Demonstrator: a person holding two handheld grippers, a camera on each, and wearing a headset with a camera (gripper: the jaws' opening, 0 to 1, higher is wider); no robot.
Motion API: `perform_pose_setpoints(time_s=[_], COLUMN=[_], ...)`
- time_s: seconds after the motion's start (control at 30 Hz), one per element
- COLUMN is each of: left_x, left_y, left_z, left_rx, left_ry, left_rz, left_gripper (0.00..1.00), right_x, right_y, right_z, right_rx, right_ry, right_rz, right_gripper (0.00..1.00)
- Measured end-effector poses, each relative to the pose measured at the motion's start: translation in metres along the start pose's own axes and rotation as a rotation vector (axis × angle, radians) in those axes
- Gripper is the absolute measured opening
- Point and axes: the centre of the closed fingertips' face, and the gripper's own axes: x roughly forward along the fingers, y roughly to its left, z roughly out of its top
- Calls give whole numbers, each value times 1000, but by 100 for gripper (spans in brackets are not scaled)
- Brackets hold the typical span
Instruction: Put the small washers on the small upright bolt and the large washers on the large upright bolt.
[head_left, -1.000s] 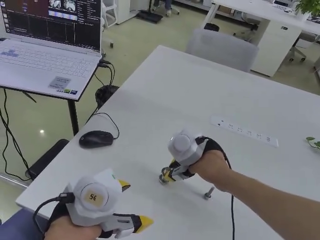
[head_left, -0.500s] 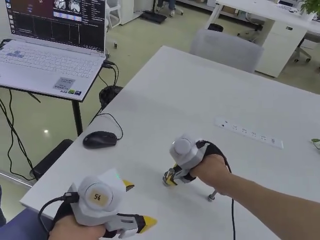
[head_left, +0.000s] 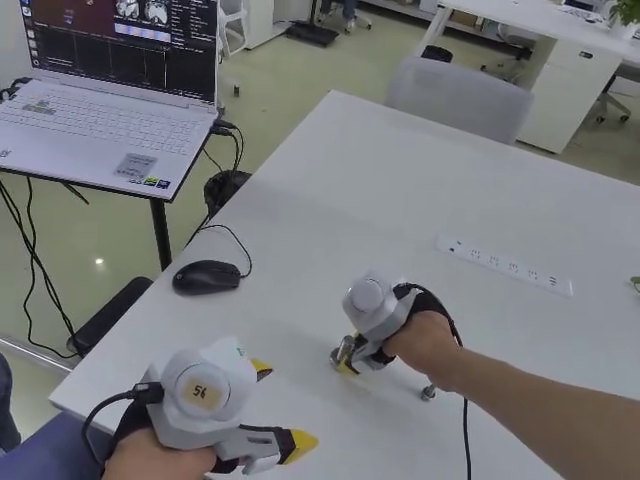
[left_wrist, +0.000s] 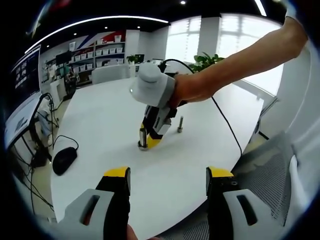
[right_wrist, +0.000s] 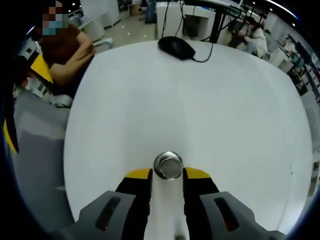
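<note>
The large upright bolt (head_left: 343, 353) stands on the white table (head_left: 400, 190), and it also shows in the left gripper view as the large bolt (left_wrist: 143, 139). My right gripper (head_left: 350, 360) is at its top. Its jaws stand narrow, shut on a round shiny large washer (right_wrist: 168, 165) that sits over the bolt's end. To the right stands the small upright bolt (head_left: 428, 391), seen again as the small bolt (left_wrist: 180, 124). My left gripper (left_wrist: 168, 181) hovers near the table's front edge, open with nothing between its yellow-tipped fingers (head_left: 299, 440).
A black mouse (head_left: 206, 276) with its cable lies at the table's left edge. A white power strip (head_left: 505, 266) lies at the back right. A laptop (head_left: 100, 110) sits on a stand left of the table, and a grey chair (head_left: 455, 95) is behind it.
The head camera has shifted a little. My right gripper stays at the large bolt and my left gripper holds its place, still open.
</note>
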Motion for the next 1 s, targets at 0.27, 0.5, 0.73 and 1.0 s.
perform_pose_setpoints(time_s=[0.27, 0.5, 0.73, 1.0], left_x=[1, 5, 9, 16], left_y=[-2, -5, -10, -16], left_z=[2, 3, 1, 5], left_rx=[13, 16, 15, 45], left_ry=[5, 7, 12, 20], left_rz=[-7, -21, -42, -74], left_gripper=[60, 60, 60, 60], right_x=[-12, -33, -51, -55], right_y=[2, 10, 41, 80], right_z=[-13, -17, -30, -73], right_rx=[48, 83, 188, 293], right_ry=[-27, -87, -206, -233], right_rz=[-16, -49, -72, -70], right_gripper=[29, 30, 35, 36])
